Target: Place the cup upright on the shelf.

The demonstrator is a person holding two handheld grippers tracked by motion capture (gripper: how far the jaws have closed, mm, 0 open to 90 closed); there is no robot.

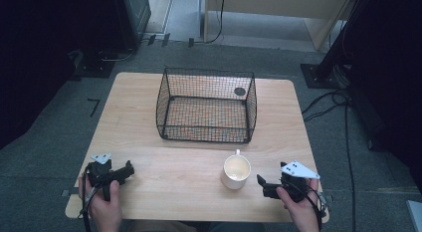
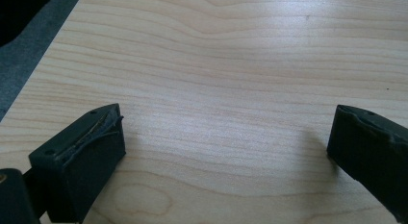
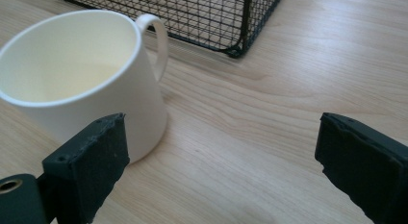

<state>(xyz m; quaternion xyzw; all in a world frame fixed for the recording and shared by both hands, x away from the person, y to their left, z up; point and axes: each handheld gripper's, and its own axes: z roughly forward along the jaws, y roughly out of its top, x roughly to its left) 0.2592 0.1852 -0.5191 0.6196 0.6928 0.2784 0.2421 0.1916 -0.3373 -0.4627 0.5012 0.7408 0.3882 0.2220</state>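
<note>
You are at the approach: the white mug (image 1: 236,171) stands upright near the worktop's (image 1: 149,142) front edge, before the wire basket (image 1: 206,105). Your right gripper (image 1: 263,186) sits just beside it, fingers wide and empty; left gripper (image 1: 127,171) likewise wide. Next, I judge, straddle the mug's wall and close.

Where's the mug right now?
In the high view the mug stands upright on the table, near its front edge, just in front of the wire basket and beside the right gripper.

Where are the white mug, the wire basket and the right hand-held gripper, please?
white mug (image 1: 236,172): high view, its inside.
wire basket (image 1: 207,105): high view, near wall mesh.
right hand-held gripper (image 1: 262,186): high view, between its fingertips.
</note>
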